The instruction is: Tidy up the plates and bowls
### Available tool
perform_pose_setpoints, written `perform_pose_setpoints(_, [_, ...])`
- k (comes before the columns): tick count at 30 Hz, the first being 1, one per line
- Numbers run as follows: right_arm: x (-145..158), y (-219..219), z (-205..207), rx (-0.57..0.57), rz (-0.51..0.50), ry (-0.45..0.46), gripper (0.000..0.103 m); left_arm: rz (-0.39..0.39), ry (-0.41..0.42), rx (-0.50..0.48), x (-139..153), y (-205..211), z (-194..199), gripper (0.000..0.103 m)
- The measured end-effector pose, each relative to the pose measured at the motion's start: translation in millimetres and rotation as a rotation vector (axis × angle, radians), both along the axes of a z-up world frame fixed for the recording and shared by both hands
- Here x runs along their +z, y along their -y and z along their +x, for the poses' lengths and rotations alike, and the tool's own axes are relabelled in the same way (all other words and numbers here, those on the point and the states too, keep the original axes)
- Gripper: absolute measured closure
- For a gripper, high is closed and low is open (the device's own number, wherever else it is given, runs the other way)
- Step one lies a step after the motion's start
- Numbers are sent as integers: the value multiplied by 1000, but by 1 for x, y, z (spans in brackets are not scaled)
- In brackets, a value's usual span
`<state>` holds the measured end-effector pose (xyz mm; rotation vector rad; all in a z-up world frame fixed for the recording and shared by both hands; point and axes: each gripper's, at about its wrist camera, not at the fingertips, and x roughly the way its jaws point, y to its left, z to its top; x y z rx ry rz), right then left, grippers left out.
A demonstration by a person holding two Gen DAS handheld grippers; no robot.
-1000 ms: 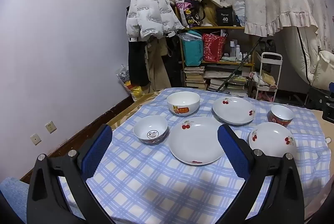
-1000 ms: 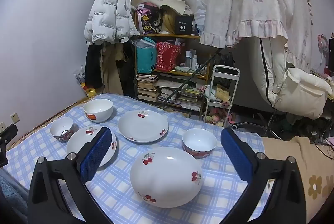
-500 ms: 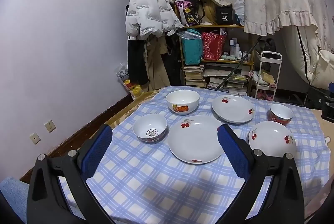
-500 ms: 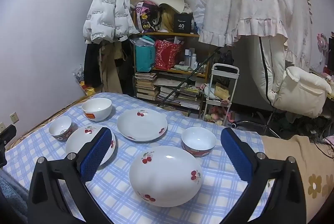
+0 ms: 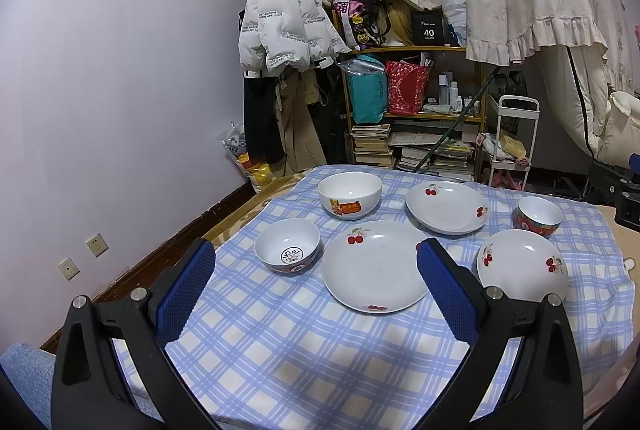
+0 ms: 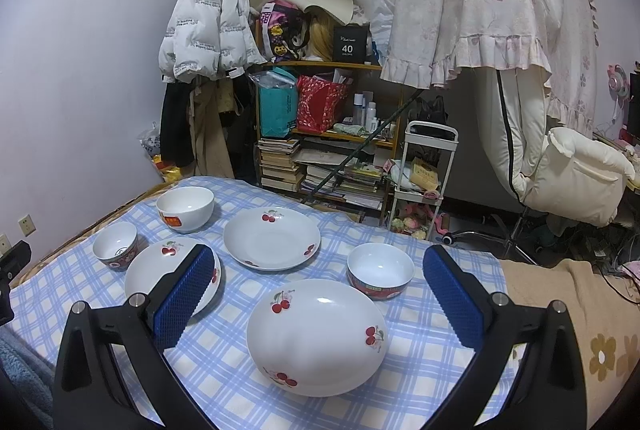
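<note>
The right tool (image 6: 314,294) sits slightly higher than a second ago, so the white cherry-printed plate (image 6: 317,336) below it appears a little lower in view.

A black box (image 6: 347,44) on the far shelf's top is showing a white "40" with a smaller line under it, too small to make out. The white puffer jacket (image 5: 285,25) hanging to its left is carrying rows of dark lettering, too blurred to read. The large white bowl (image 5: 349,194) at the counter's far left is bearing an orange label with unreadable characters.
</note>
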<state>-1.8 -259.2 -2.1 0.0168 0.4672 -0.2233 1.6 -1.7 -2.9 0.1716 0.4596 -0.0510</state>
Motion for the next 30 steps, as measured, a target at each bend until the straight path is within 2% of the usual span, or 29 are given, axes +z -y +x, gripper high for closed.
perform_pose_setpoints(30, [1,-1,0,-3,0,-4,0,5,-2,7,0,1,0,3])
